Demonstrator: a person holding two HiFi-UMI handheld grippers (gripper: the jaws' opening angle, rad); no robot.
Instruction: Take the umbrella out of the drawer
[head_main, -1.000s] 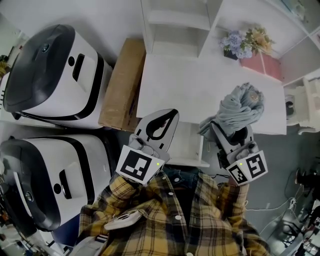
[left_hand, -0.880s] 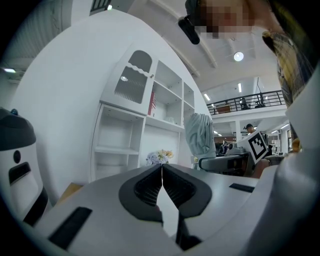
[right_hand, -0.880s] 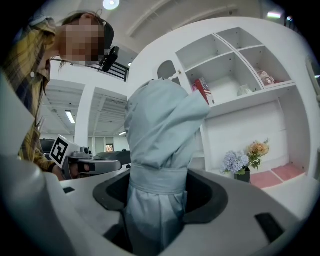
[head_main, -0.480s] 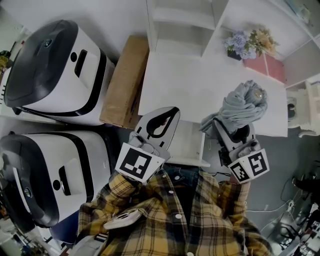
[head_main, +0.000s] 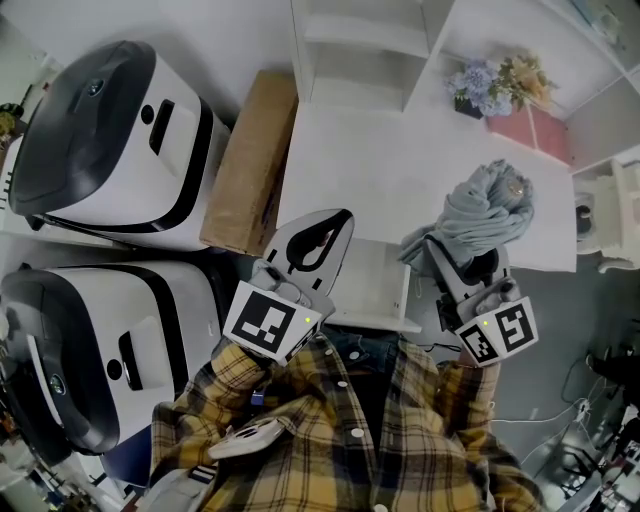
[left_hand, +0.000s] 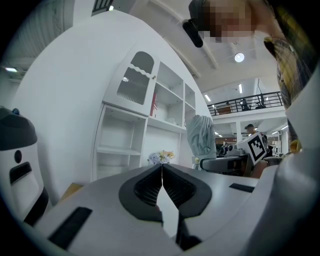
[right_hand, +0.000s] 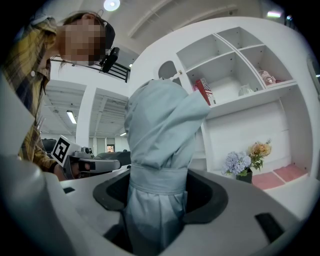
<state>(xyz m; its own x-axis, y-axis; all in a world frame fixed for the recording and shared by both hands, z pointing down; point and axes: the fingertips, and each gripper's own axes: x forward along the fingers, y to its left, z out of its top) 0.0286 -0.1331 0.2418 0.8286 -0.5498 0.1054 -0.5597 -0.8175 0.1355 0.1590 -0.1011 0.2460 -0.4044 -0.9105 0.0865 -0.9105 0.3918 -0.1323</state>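
A folded grey-blue umbrella (head_main: 487, 213) stands upright in my right gripper (head_main: 452, 255), which is shut on its strapped lower part, above the desk's front right edge. In the right gripper view the umbrella (right_hand: 161, 135) fills the gap between the dark pads of the right gripper (right_hand: 159, 194). The white drawer (head_main: 392, 318) hangs open under the desk, between my two grippers. My left gripper (head_main: 336, 226) is shut with nothing in it, over the drawer's left side. The left gripper view shows the left gripper (left_hand: 161, 169) with its pads touching.
The white desk top (head_main: 380, 170) carries a pot of flowers (head_main: 488, 85) and a pink box (head_main: 530, 130) at the back right. White shelves (head_main: 355, 45) rise behind. A cardboard box (head_main: 245, 165) and two white-and-black machines (head_main: 100, 140) (head_main: 90, 350) stand at the left.
My left gripper has drifted slightly to the left. The right gripper holds the umbrella in nearly the same place.
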